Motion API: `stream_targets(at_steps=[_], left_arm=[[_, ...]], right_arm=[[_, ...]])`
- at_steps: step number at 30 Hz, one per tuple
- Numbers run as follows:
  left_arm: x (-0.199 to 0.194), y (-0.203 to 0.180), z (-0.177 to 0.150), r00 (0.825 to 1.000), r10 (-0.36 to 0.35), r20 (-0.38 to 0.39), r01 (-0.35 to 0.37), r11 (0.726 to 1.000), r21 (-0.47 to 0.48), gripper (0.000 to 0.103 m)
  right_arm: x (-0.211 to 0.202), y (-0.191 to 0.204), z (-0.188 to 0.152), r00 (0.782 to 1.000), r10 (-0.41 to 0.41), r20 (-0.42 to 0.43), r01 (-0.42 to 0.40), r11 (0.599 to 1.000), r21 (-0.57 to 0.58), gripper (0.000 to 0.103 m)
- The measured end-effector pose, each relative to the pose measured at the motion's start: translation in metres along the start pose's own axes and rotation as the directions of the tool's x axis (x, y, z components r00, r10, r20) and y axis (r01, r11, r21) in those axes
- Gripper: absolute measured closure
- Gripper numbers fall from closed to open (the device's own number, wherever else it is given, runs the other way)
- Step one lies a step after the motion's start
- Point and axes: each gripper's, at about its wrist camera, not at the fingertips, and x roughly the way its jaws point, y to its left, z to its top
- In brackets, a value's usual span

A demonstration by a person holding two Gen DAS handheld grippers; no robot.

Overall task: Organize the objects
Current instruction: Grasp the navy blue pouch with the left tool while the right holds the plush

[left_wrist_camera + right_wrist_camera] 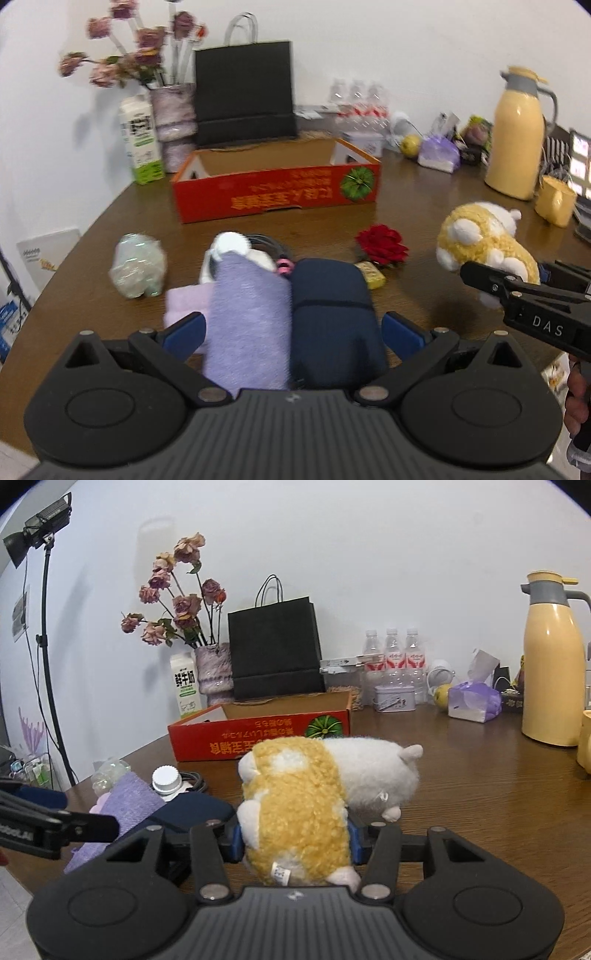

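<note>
My left gripper (291, 325) is shut on two rolled cloths side by side, a purple one (247, 317) and a navy one (332, 314), with its blue pads (184, 328) against their outer sides. A white-capped bottle (231, 243) and a pink cloth (184, 299) lie just beyond. My right gripper (295, 834) is shut on a yellow and white plush toy (295, 805), which points toward the open red cardboard box (221, 738). A red rose (382, 243), a small yellow block (373, 275) and a crumpled clear bag (138, 264) rest on the brown table (424, 206).
Behind the red box (273, 195) stand a black paper bag (243, 88), a vase of dried roses (173, 114), a milk carton (142, 140) and water bottles (362, 99). A yellow thermos (517, 136) and mug (554, 199) stand right. A light stand (48, 664) rises at left.
</note>
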Motion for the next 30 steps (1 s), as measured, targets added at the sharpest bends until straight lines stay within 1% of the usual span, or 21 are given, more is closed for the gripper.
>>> stream_targets(at_steps=[3,8,11,14,17,19,21,30], left_arm=[[0.013,-0.012,0.007,0.999,-0.025,-0.032,0.025,1.0,0.018,0.0],[0.031,-0.03,0.013,0.998,-0.027,-0.048,0.03,0.998,0.061,0.0],[0.047,-0.036,0.01,0.996,-0.017,-0.087,0.024,0.996,0.081,0.0],[0.064,-0.035,0.004,0.991,-0.007,-0.133,0.018,0.997,0.078,0.0],[0.074,-0.037,-0.002,0.99,0.003,-0.143,0.011,0.996,0.093,0.0],[0.076,-0.034,-0.003,0.988,-0.03,-0.149,0.039,0.998,0.055,0.0],[0.081,-0.029,-0.002,0.981,-0.073,-0.178,0.074,0.997,0.0,0.0],[0.082,-0.033,0.001,0.978,-0.063,-0.197,0.063,0.998,-0.007,0.001]], right_arm=[[-0.002,-0.005,-0.001,1.0,-0.001,0.001,0.001,1.0,-0.003,0.055],[-0.006,-0.017,-0.003,1.0,-0.016,0.006,0.016,1.0,0.005,0.055],[-0.007,-0.025,-0.005,1.0,-0.022,0.008,0.022,1.0,0.013,0.055],[-0.007,-0.03,-0.007,1.0,-0.02,0.006,0.02,1.0,0.021,0.055],[-0.005,-0.034,-0.009,1.0,-0.014,-0.002,0.014,0.999,0.029,0.055],[-0.004,-0.036,-0.01,1.0,-0.009,-0.006,0.009,0.999,0.033,0.055],[-0.004,-0.037,-0.011,1.0,-0.004,-0.006,0.004,0.999,0.036,0.055],[-0.004,-0.039,-0.013,1.0,0.006,-0.011,-0.006,0.999,0.045,0.055]])
